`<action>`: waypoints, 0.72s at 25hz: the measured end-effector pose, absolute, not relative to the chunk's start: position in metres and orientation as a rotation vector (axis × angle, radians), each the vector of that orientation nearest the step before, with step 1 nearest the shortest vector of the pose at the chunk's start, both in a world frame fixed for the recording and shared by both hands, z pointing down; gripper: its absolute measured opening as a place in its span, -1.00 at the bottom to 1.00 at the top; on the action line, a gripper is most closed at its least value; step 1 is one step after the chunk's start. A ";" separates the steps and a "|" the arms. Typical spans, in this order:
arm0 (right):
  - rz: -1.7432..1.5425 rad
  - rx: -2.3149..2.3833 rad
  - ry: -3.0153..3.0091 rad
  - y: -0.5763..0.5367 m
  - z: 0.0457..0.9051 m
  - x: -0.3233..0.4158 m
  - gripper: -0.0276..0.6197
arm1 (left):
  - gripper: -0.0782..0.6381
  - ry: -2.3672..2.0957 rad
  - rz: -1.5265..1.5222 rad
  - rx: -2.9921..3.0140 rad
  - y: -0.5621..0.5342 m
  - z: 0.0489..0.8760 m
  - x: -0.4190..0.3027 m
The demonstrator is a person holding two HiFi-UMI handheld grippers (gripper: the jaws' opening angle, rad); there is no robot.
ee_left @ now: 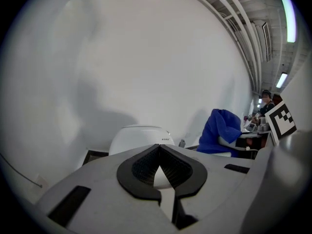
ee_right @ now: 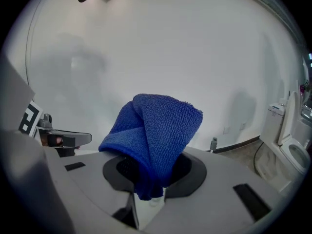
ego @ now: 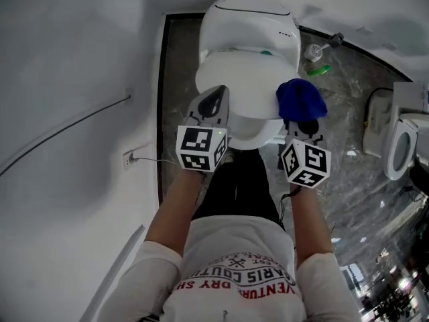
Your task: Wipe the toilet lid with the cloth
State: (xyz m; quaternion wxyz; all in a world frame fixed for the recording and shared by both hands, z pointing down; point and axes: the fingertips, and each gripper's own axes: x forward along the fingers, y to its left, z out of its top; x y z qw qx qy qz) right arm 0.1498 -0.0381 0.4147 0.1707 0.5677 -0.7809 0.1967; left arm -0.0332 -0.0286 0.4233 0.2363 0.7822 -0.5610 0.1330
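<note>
The white toilet lid (ego: 234, 79) lies closed below the tank (ego: 249, 20), straight ahead of me. My right gripper (ego: 301, 121) is shut on a folded blue cloth (ego: 301, 98), which hangs over the lid's right edge. In the right gripper view the cloth (ee_right: 157, 133) bulges up out of the jaws of that gripper (ee_right: 151, 182) and hides the lid. My left gripper (ego: 214, 98) hovers over the lid's left side, shut with nothing in it. In the left gripper view its tips (ee_left: 159, 147) meet, with the tank (ee_left: 140, 136) behind and the cloth (ee_left: 222, 129) to the right.
A white wall fills the left, with a socket (ego: 129, 157) and a cable. Dark marble floor (ego: 348, 173) lies to the right, with a brush (ego: 315, 49) and a green item (ego: 320, 69) on it. A second toilet (ego: 402, 146) stands at the far right.
</note>
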 end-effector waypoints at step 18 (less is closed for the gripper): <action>0.642 1.491 -2.102 0.073 0.544 0.160 -0.64 | -0.76 -1.461 0.583 2.002 0.091 0.567 -0.015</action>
